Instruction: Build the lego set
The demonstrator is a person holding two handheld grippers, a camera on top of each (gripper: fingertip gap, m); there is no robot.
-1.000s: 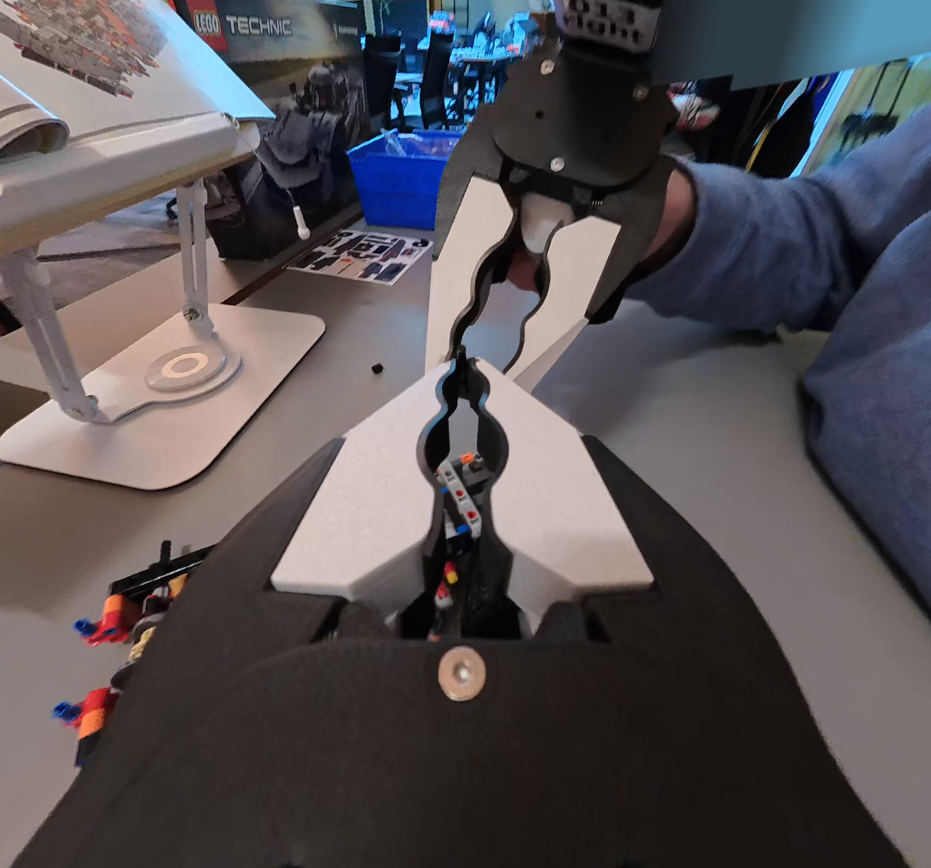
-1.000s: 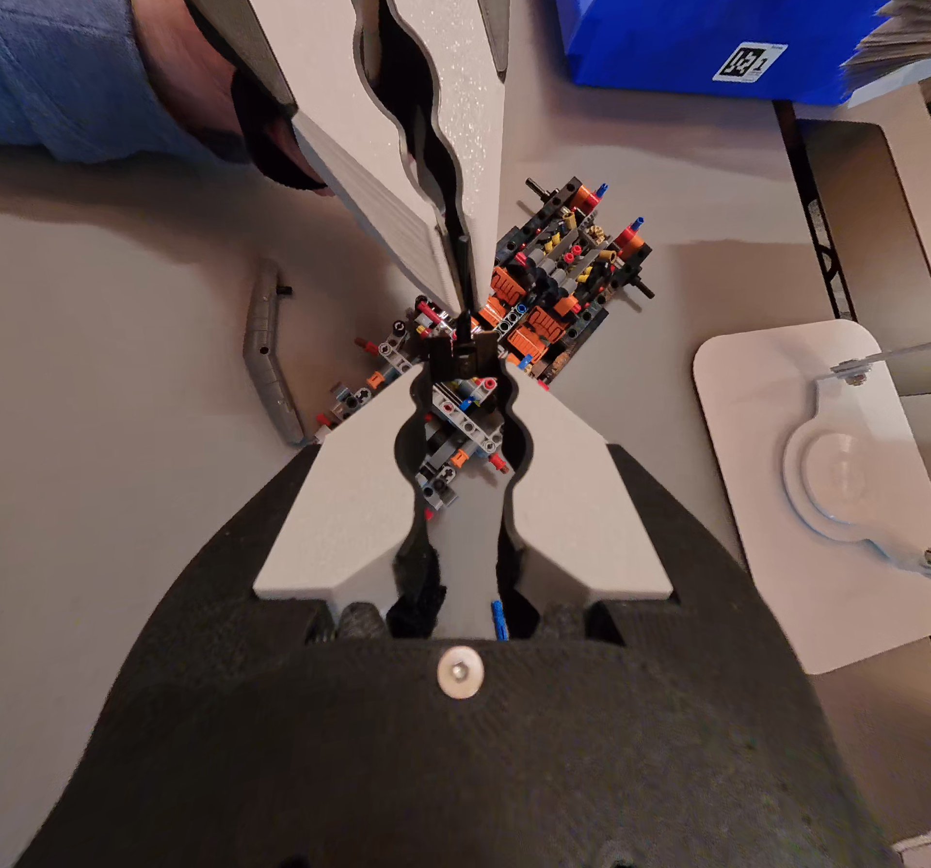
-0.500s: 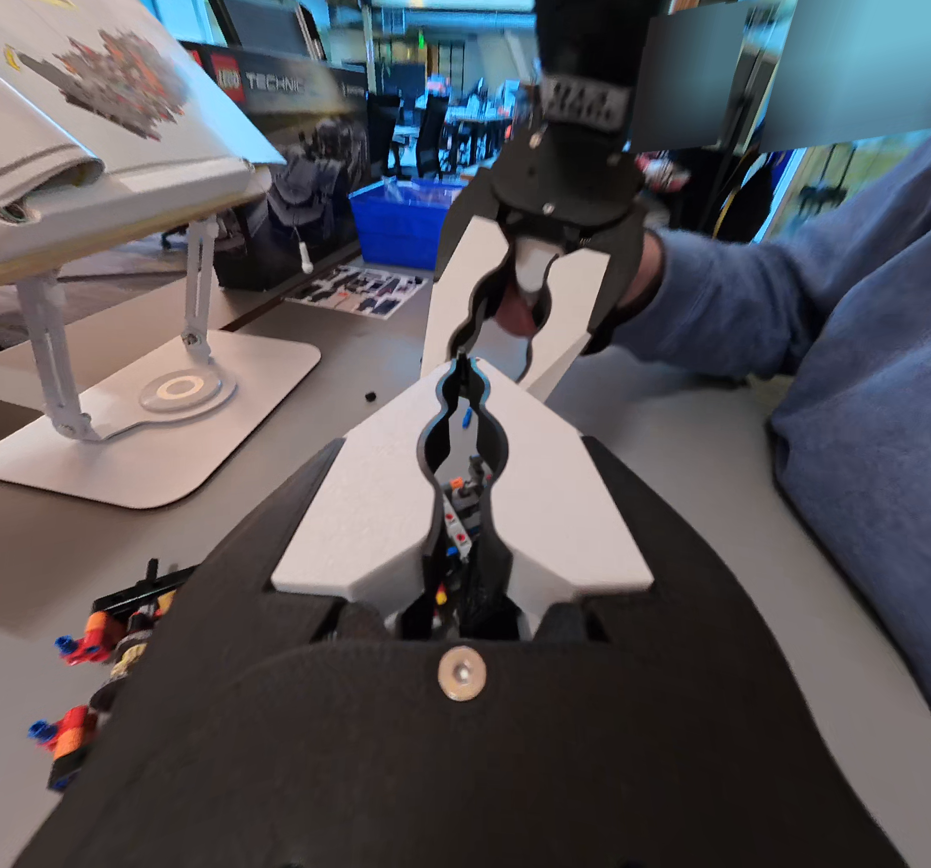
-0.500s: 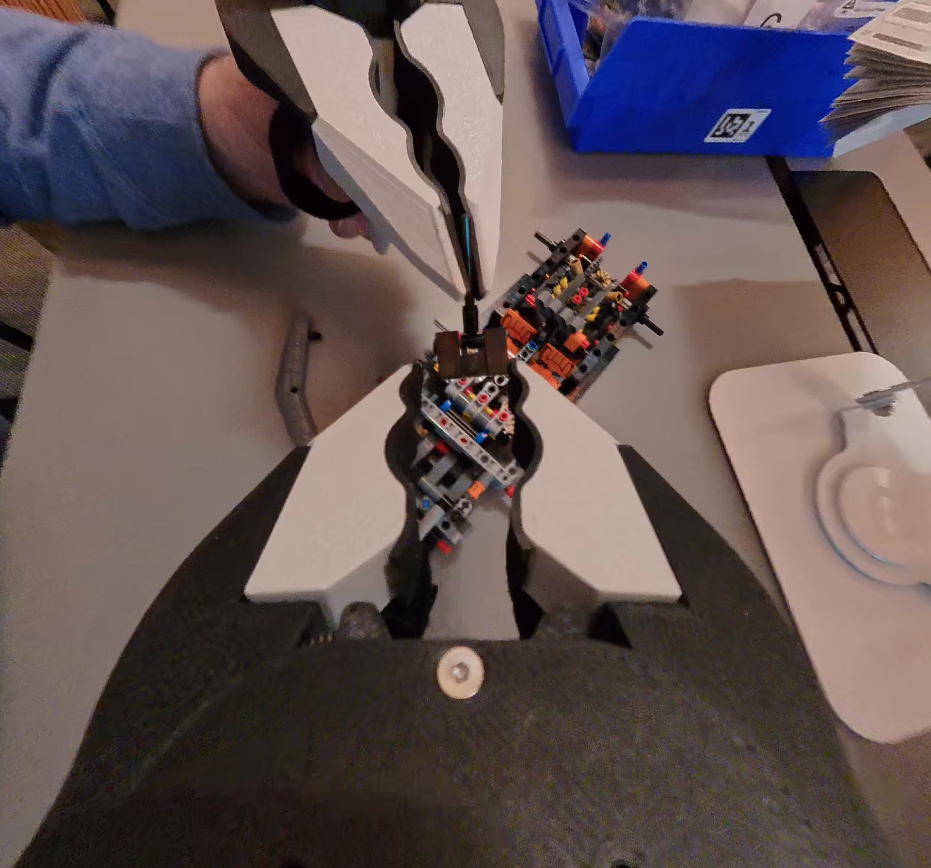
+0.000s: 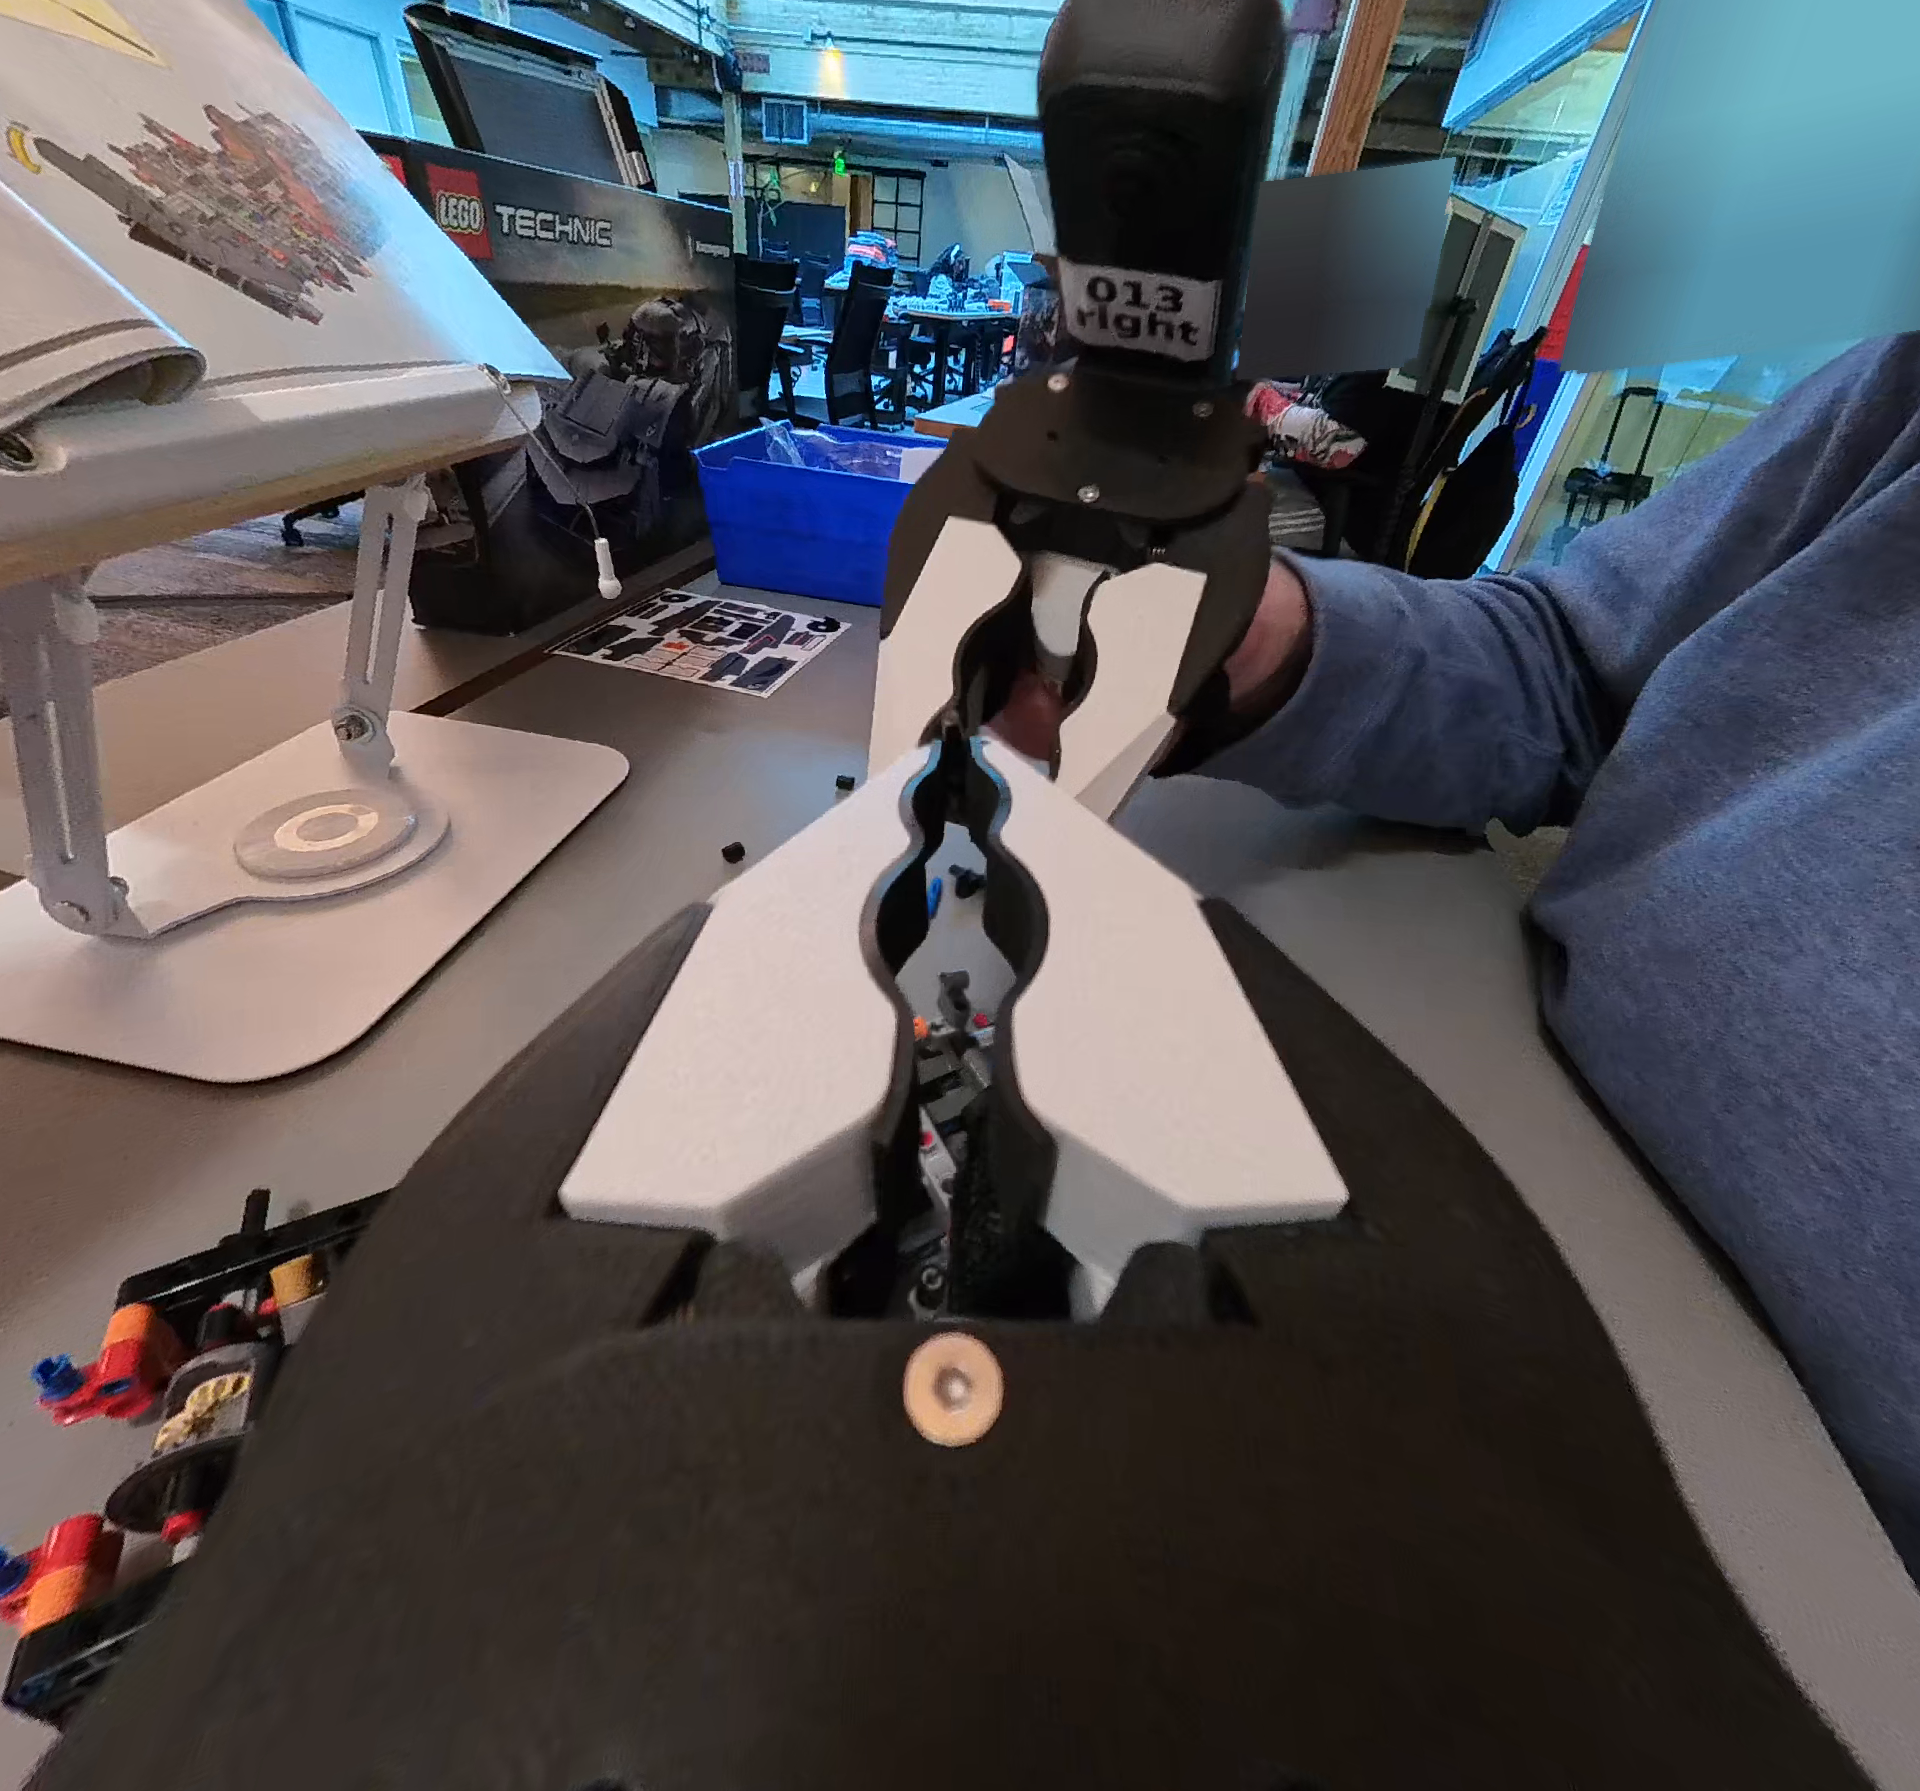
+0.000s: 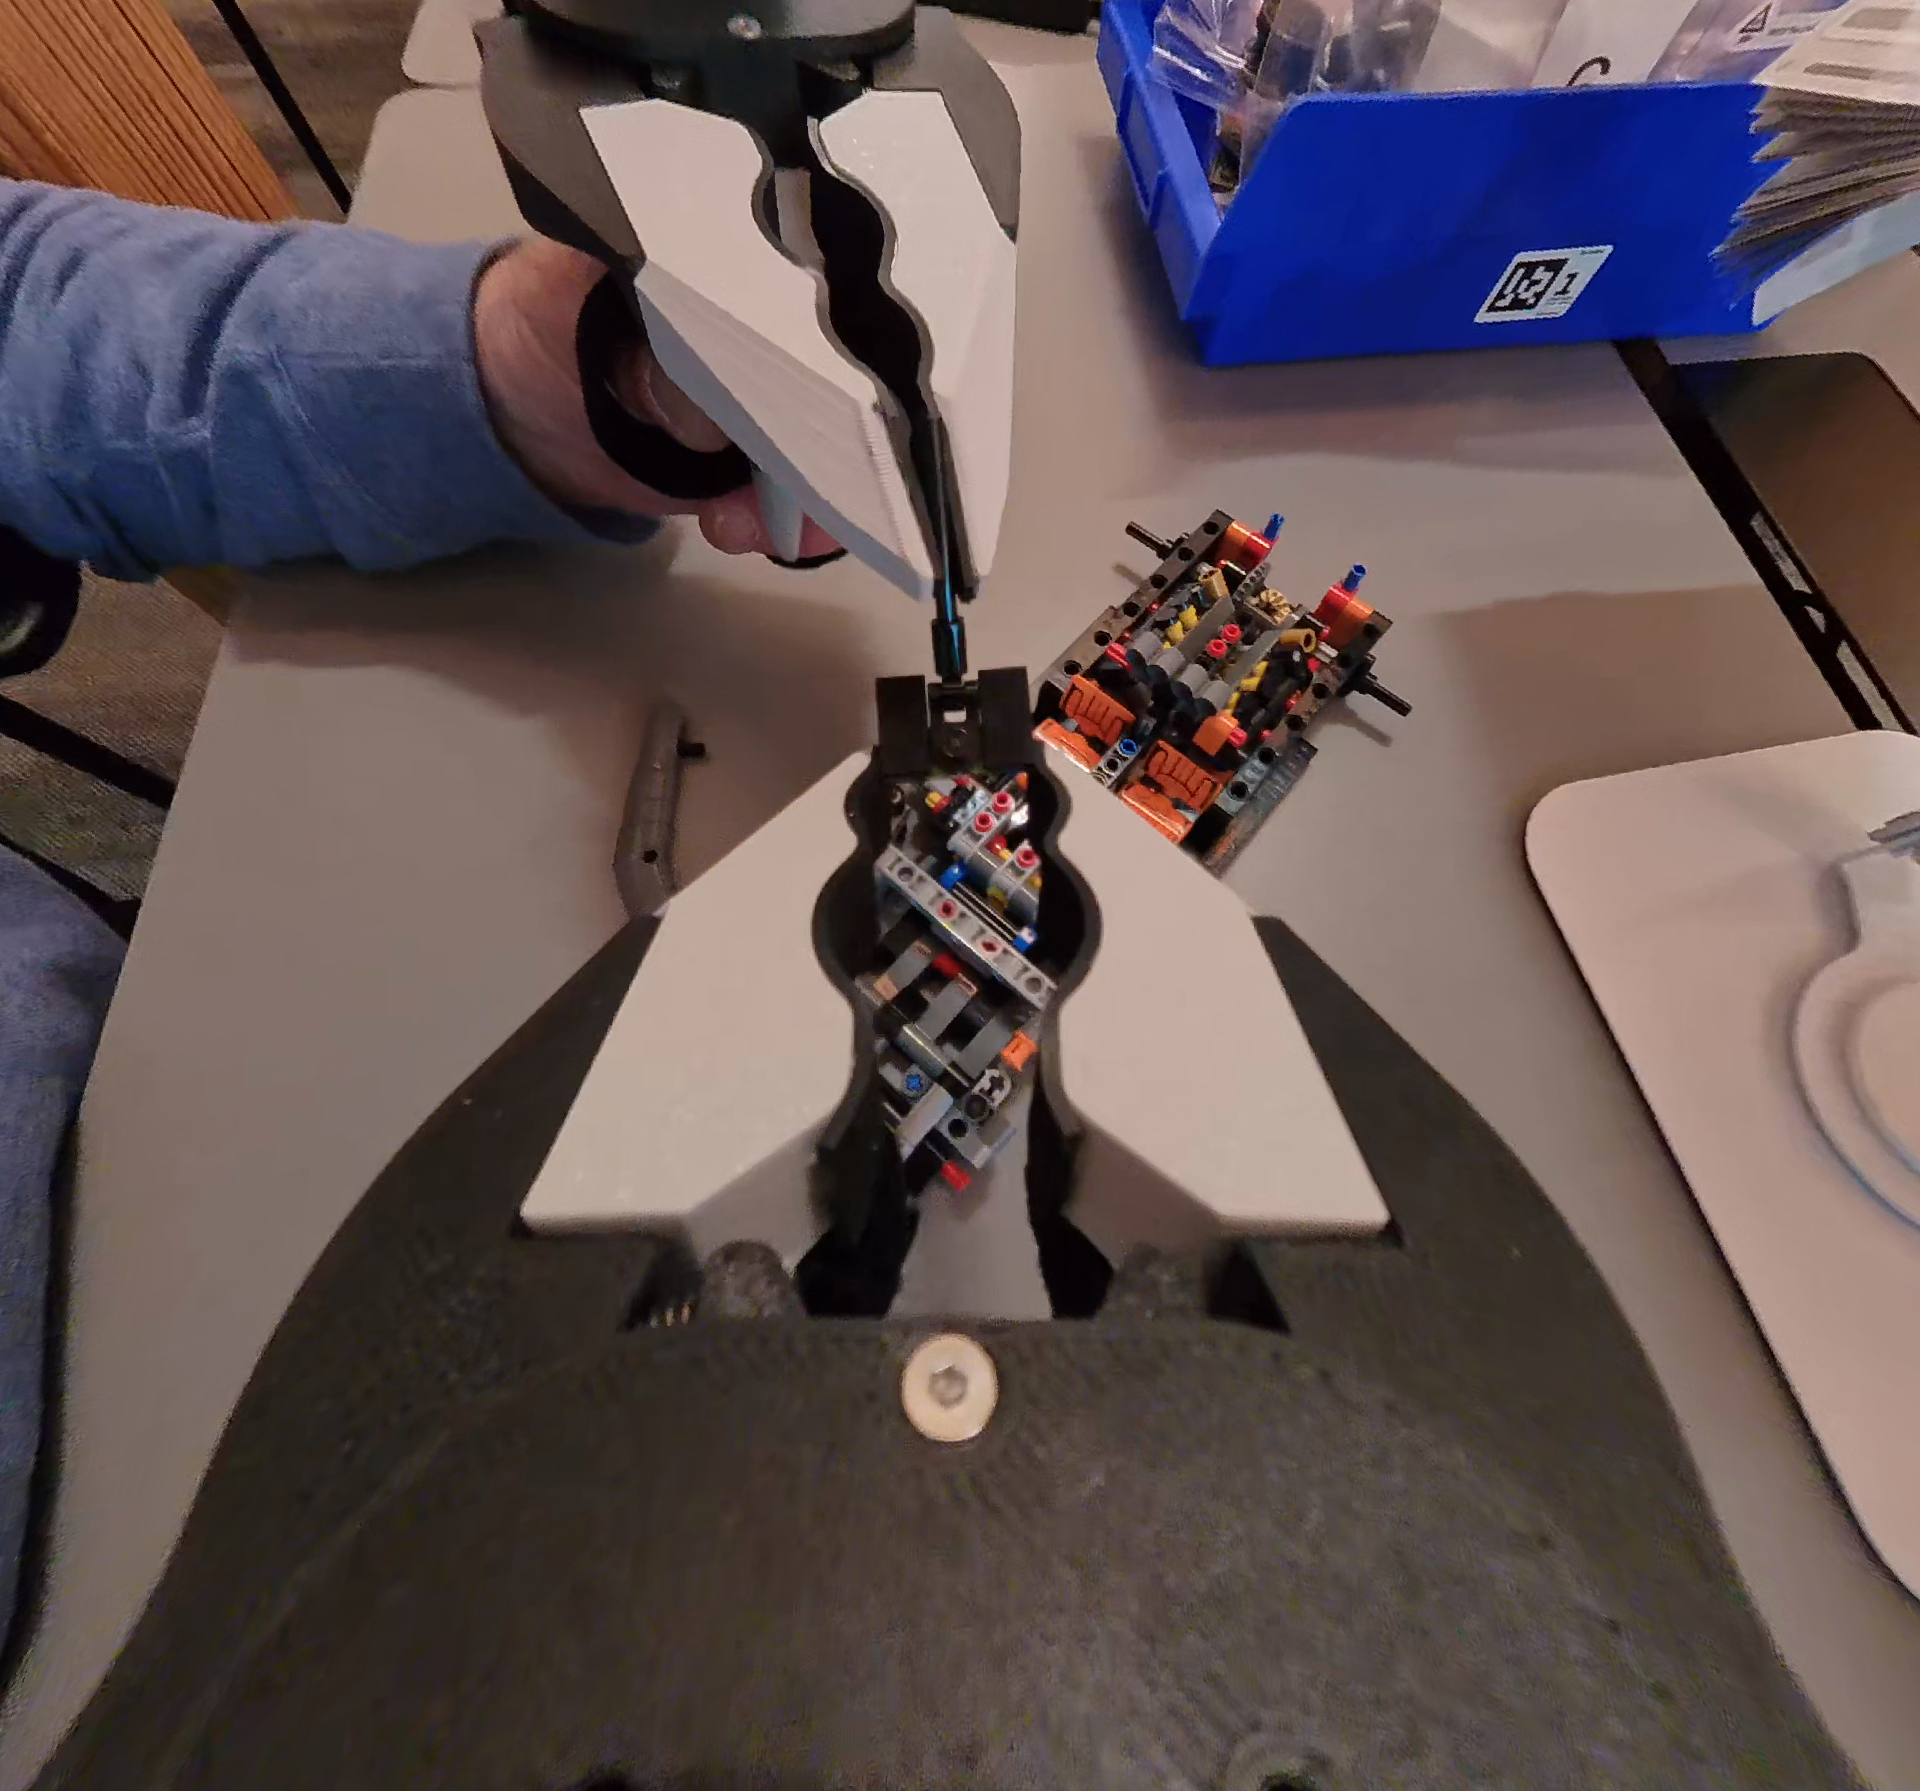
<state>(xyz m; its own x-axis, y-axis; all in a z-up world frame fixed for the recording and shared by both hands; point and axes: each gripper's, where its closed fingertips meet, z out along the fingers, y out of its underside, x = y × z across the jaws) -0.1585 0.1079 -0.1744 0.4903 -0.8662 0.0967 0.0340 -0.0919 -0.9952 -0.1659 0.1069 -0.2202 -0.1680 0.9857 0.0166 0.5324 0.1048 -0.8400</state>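
Note:
My left gripper (image 6: 951,588) reaches in from the top of the right wrist view, shut on a thin black and blue axle (image 6: 951,635). My right gripper (image 6: 951,718) is shut on a small black connector (image 6: 953,702), and the axle's end meets it. In the left wrist view the left gripper (image 5: 951,759) and the right gripper (image 5: 956,723) stand tip to tip. A grey sub-assembly (image 6: 966,910) lies on the table beneath the right gripper's fingers. A larger orange and black assembly (image 6: 1216,692) lies to its right, and also shows in the left wrist view (image 5: 156,1378).
A blue bin (image 6: 1455,235) of parts bags stands at the back. A white book stand (image 5: 312,868) holds the instruction booklet (image 5: 208,214). A grey curved beam (image 6: 649,827), a sticker sheet (image 5: 707,640) and small black pins (image 5: 735,850) lie on the table. Blue sleeves flank both sides. My right fingertips sit around 4 cm from my left ones.
Both grippers have risen from the table and drawn slightly apart. More of the axle now shows between the left fingertips and the black connector.

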